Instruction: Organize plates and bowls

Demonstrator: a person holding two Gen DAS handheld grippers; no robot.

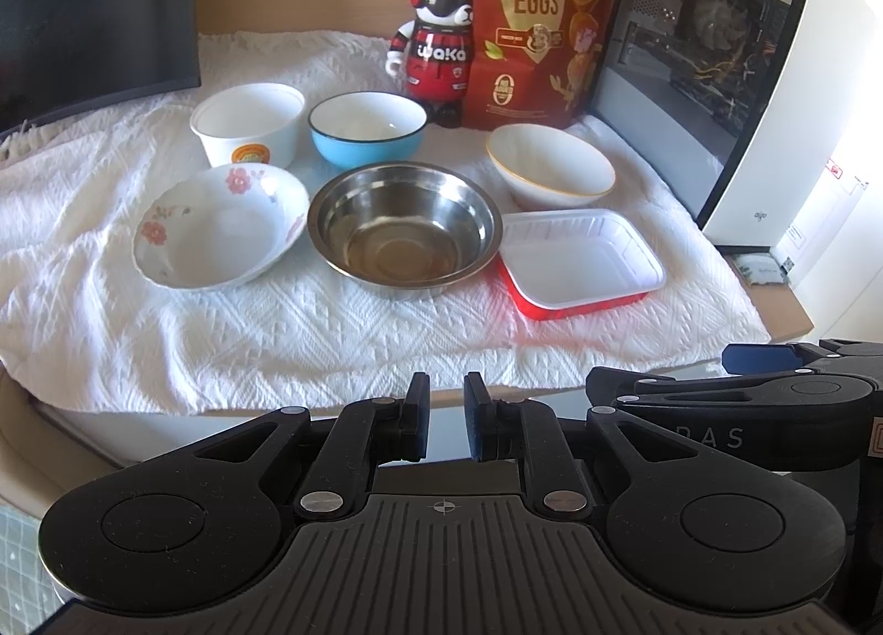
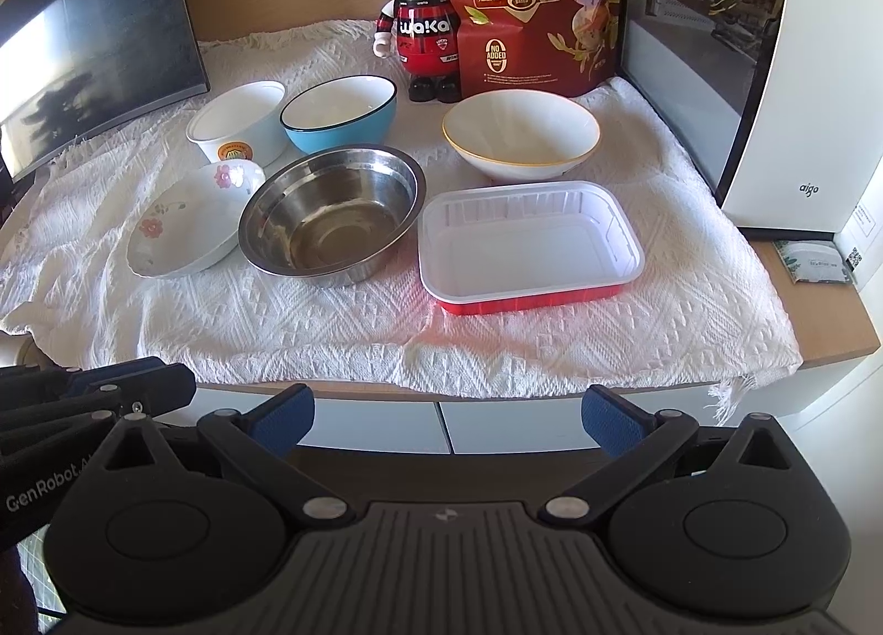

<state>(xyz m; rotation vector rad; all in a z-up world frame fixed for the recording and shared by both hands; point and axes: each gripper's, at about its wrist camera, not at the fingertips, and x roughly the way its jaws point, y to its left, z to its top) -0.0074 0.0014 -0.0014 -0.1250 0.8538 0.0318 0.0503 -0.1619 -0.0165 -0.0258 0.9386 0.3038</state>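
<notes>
A white cloth [image 2: 331,315] covers the bench [image 2: 828,337]. Far left stands a white paper bowl [image 1: 248,124], with a blue bowl [image 1: 367,130] just beside it on the right. Nearer, a flowered bowl [image 1: 218,227] leans against a steel bowl [image 1: 405,229]. To the right lie a red-sided white tray [image 2: 530,243] and, beyond it, a yellow-rimmed white bowl [image 2: 521,130]. All dishes are empty and lie well beyond both grippers. Left gripper [image 1: 447,414]: fingers clenched to a narrow gap, nothing between them, held off the bench's near edge and tilted downward. Right gripper [image 2: 447,420]: fingers released and spread wide, empty, likewise tilted downward, facing the tray.
</notes>
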